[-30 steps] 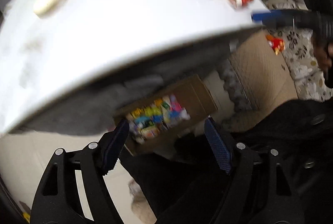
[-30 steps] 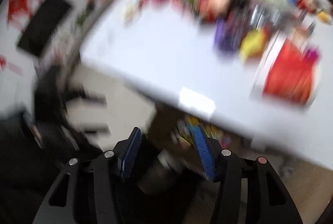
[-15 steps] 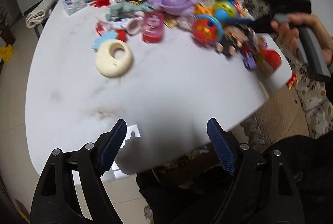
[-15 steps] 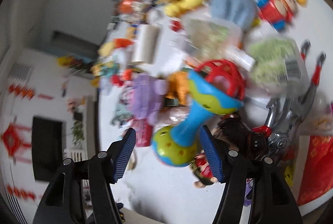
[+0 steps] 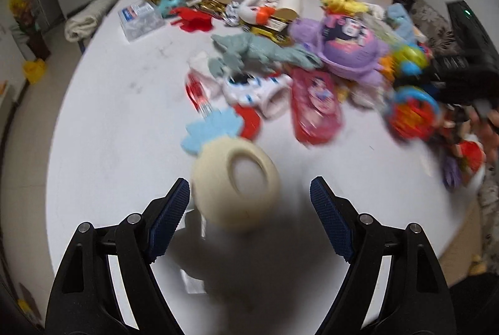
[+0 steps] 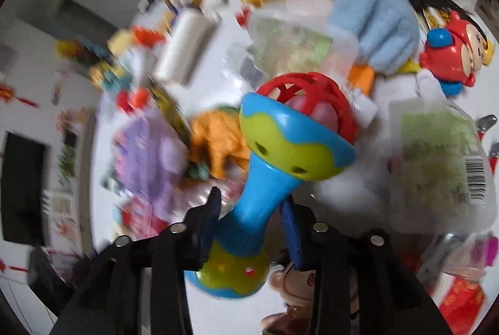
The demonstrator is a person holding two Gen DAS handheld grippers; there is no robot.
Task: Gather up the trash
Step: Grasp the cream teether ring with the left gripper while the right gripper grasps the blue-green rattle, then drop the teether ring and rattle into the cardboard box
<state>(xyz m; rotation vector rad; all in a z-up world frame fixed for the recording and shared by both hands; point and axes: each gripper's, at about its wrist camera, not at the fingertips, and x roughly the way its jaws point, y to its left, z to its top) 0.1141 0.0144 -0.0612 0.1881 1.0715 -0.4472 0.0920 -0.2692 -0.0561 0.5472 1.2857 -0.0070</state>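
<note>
Left claw (image 5: 249, 194): yours gapes, opening, cream ring (image 5: 235, 187) between its pads, untouched
Right claw (image 6: 251, 204): yours is closing around the rattle (image 6: 274, 166) handle

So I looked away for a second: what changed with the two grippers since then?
Both swung up from under the table. The left gripper now opens over the cream ring; the right gripper closes around the rattle handle. The toy pile looks unmoved.

rolled towel (image 5: 83, 20) on floor; wall tv (image 6: 21, 191)
</note>
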